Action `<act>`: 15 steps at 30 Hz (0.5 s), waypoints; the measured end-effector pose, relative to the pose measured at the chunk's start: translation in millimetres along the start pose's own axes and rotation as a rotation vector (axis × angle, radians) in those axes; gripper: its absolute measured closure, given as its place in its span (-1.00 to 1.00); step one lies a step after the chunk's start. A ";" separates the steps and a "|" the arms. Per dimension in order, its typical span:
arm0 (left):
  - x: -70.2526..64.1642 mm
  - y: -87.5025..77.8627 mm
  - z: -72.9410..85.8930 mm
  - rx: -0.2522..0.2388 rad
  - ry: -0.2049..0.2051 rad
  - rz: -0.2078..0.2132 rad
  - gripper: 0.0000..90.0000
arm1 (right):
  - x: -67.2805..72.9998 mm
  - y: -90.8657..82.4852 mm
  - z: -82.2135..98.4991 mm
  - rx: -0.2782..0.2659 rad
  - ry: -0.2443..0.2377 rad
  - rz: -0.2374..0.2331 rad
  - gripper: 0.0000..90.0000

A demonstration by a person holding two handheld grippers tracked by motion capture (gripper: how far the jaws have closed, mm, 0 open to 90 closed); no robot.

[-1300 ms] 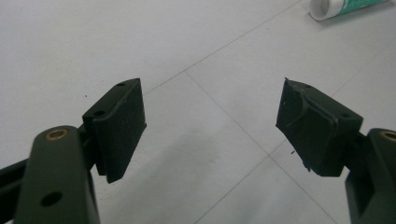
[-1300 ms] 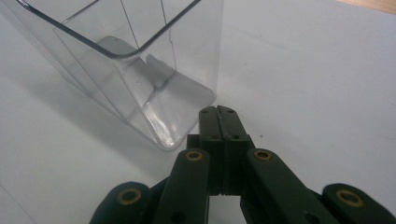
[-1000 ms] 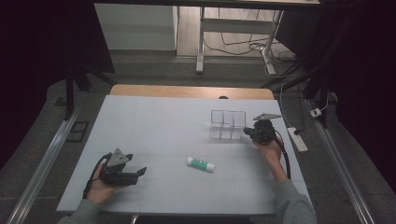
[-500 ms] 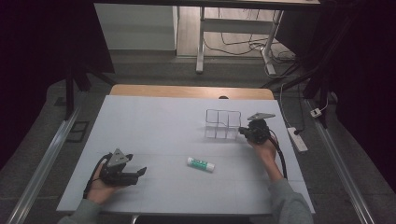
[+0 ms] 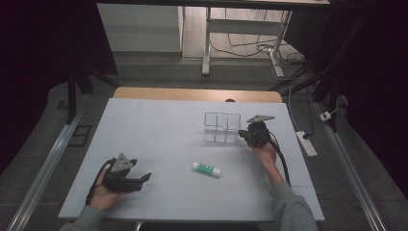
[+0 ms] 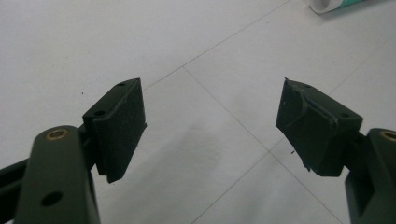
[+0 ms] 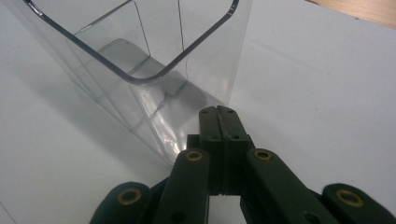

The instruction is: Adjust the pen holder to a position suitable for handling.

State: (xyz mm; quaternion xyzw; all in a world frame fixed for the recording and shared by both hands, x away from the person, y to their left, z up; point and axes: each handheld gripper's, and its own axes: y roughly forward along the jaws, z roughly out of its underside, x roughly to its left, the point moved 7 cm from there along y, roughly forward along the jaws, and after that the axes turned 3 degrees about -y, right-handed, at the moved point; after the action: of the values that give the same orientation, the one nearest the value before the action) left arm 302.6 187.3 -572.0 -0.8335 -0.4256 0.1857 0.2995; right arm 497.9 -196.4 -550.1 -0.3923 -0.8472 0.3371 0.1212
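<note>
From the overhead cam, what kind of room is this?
Probably a lab or recording workspace: a bare white table, a power strip and loose cables on the floor, desk legs behind.

On the table (image 5: 159,125), the clear divided organizer (image 5: 222,127) stood right of centre toward the far side; the right gripper (image 5: 246,136) sat just beside its right wall, tips against it. The glue stick (image 5: 207,169) lay nearer the person, in front of the organizer; the left gripper (image 5: 142,179) rested near the front left, well apart from the stick.
</note>
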 end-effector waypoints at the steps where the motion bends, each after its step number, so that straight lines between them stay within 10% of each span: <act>1: -0.1 0.0 0.1 0.000 0.001 0.000 -0.47 | 1.5 1.2 -1.1 -0.001 0.000 -0.003 0.99; 15: -3.4 1.6 0.8 0.007 0.000 0.003 -0.47 | 26.6 23.6 -18.8 -0.010 -0.031 -0.040 0.99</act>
State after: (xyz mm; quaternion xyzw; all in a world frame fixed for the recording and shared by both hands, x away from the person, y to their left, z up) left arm 301.1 184.0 -573.4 -0.8331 -0.4236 0.1877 0.3020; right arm 502.8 -156.6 -553.5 -0.3707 -0.8584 0.3362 0.1128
